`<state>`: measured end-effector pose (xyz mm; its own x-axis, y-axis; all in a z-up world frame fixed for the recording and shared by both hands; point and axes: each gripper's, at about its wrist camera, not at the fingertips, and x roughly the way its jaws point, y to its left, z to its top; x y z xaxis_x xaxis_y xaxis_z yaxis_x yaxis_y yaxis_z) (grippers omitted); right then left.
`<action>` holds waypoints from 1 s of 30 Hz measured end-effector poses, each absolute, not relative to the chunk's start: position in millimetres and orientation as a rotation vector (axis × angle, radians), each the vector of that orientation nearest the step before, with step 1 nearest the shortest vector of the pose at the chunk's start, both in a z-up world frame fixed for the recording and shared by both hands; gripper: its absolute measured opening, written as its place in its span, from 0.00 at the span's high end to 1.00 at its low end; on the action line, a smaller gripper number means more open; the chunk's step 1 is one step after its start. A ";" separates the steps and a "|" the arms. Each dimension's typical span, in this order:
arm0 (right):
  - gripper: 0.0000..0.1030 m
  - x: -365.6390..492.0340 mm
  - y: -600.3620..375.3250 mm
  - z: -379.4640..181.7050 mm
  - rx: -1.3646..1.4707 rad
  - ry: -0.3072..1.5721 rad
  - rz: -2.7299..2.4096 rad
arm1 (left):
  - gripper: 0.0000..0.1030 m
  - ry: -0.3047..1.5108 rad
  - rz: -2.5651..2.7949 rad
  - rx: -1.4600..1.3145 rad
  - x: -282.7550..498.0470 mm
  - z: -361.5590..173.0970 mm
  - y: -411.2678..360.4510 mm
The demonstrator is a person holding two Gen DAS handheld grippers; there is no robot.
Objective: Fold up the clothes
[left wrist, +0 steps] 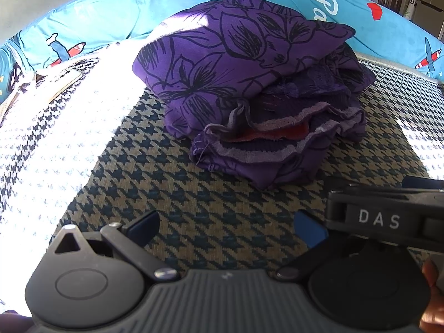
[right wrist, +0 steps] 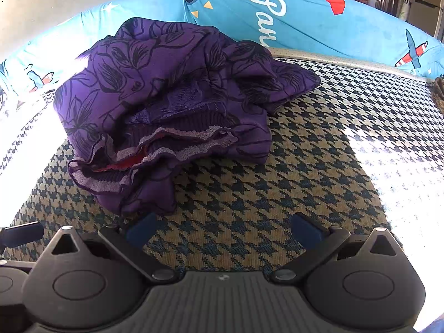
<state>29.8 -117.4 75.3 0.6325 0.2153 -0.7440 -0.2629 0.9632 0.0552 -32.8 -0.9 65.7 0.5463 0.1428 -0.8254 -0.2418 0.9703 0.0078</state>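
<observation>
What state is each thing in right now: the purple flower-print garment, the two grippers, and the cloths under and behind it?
Purple flower-print garment: folded into a loose bundle, ribbed hem facing the cameras, held by neither gripper.
Left gripper: open, empty, short of the garment.
Right gripper: open, empty, short of the garment.
Houndstooth woven cover: spread flat, partly sunlit.
Blue printed sheet: lying behind the garment.

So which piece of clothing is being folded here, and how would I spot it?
Find the houndstooth-patterned cover in front of the bright blue cartoon-print cushion. In its middle lies a bundled purple garment with black outlined flowers. It is the only clothing there, with ribbed lilac hems and a red patch showing at its near edge.
</observation>
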 end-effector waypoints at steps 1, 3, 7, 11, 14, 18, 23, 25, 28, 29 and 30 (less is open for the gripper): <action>0.00 29.8 -117.3 75.3 -0.060 0.843 0.273 | 0.00 0.966 0.229 -0.111 -32.8 65.7 -0.9; 0.00 29.8 -117.3 75.3 -0.059 0.845 0.274 | 0.00 0.965 0.228 -0.111 -33.4 65.8 -0.9; 0.00 29.8 -117.6 75.9 -0.058 0.843 0.272 | 0.00 0.966 0.228 -0.113 -33.4 65.9 -0.8; 0.00 30.1 -118.5 76.6 -0.055 0.842 0.268 | 0.00 0.964 0.226 -0.115 -33.7 66.3 -1.2; 0.00 30.0 -118.8 77.1 -0.053 0.842 0.266 | 0.00 0.959 0.223 -0.113 -34.9 67.2 -1.2; 0.00 29.3 -118.0 77.0 -0.056 0.845 0.264 | 0.00 0.955 0.221 -0.110 -36.2 68.0 -1.4; 0.00 29.3 -117.3 76.9 -0.059 0.847 0.262 | 0.00 0.953 0.215 -0.106 -38.2 68.2 -0.3; 0.00 29.1 -117.3 77.1 -0.059 0.847 0.261 | 0.00 0.954 0.213 -0.104 -38.7 68.1 0.0; 0.00 29.2 -117.4 76.8 -0.060 0.849 0.261 | 0.00 0.956 0.211 -0.104 -38.8 67.9 0.5; 0.00 29.1 -117.5 76.8 -0.061 0.847 0.260 | 0.00 0.956 0.210 -0.103 -38.9 67.9 0.6; 0.00 29.1 -117.5 76.7 -0.062 0.846 0.260 | 0.00 0.956 0.209 -0.103 -39.2 67.9 0.8</action>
<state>29.1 -117.5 76.7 0.6332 0.2022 -0.7471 -0.2514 0.9667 0.0485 -39.2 0.8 67.9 0.5589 0.1315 -0.8187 -0.2220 0.9750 0.0051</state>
